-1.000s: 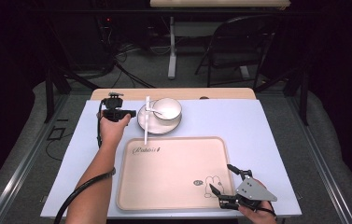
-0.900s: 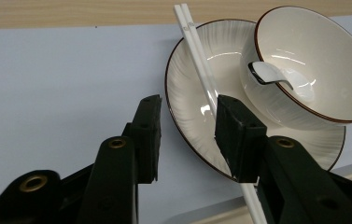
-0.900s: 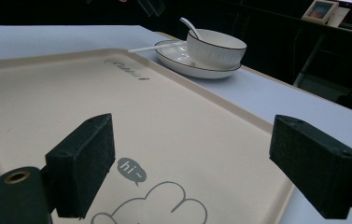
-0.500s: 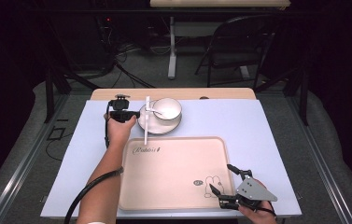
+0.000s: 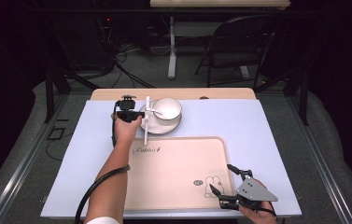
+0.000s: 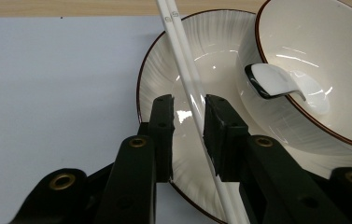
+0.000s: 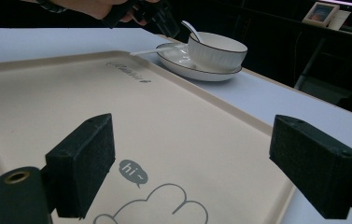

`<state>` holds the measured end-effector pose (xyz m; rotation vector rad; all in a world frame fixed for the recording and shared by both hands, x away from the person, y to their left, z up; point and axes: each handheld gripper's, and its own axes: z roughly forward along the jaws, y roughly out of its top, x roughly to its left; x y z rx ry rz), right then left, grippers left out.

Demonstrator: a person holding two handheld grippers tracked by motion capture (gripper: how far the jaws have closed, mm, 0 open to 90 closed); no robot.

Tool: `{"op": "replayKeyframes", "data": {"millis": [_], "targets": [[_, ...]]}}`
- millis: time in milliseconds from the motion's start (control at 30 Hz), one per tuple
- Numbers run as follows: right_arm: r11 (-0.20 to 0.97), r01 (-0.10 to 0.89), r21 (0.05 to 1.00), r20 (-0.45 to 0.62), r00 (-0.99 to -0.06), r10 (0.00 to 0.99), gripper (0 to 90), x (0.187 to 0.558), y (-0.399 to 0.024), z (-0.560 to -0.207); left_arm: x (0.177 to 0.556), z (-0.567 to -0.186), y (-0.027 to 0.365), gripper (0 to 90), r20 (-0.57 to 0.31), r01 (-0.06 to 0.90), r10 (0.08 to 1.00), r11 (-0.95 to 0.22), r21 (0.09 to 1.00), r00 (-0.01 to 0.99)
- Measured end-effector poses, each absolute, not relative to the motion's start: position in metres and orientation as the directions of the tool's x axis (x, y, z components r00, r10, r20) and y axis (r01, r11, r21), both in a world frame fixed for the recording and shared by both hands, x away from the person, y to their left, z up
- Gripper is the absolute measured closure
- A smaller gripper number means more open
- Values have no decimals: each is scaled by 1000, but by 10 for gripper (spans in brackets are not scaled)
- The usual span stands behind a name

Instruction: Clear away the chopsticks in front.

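Observation:
A pair of white chopsticks (image 5: 146, 122) lies across the left rim of a ribbed white plate (image 5: 164, 127). On the plate stands a white bowl (image 5: 166, 108) with a white spoon (image 6: 281, 81) in it. My left gripper (image 5: 141, 116) is at the plate's left edge. In the left gripper view its jaws (image 6: 188, 105) straddle the chopsticks (image 6: 179, 42) and have just been closing. A gap still shows beside the left pad, so it is open. My right gripper (image 5: 220, 177) rests wide open over the near right corner of the beige tray (image 5: 173, 163), with nothing between its pads (image 7: 94, 154).
The tray carries printed lettering and a small cartoon near my right gripper. A pale blue table top (image 5: 257, 130) surrounds it, with free room to the right of the plate. Past the far wooden edge stand a chair (image 5: 229, 51) and table legs on a dark floor.
The left hand has moved right and down onto the plate's left edge, bringing its jaws around the chopsticks. The right hand has kept still.

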<state>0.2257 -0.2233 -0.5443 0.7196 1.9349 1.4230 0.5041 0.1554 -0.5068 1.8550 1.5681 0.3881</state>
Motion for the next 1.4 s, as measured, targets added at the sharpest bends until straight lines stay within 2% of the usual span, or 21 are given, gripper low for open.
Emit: {"op": "replayKeyframes", "data": {"millis": [800,1400], "targets": [[276,63,959,-166,-663,730,135,226,-223,-545,511,-518,149,803,-198,764,956,-40,643,217],[280,62,958,-169,-666,726,135,226,-222,-545,512,-520,146,785,-218,762,946,-42,646,238]]}}
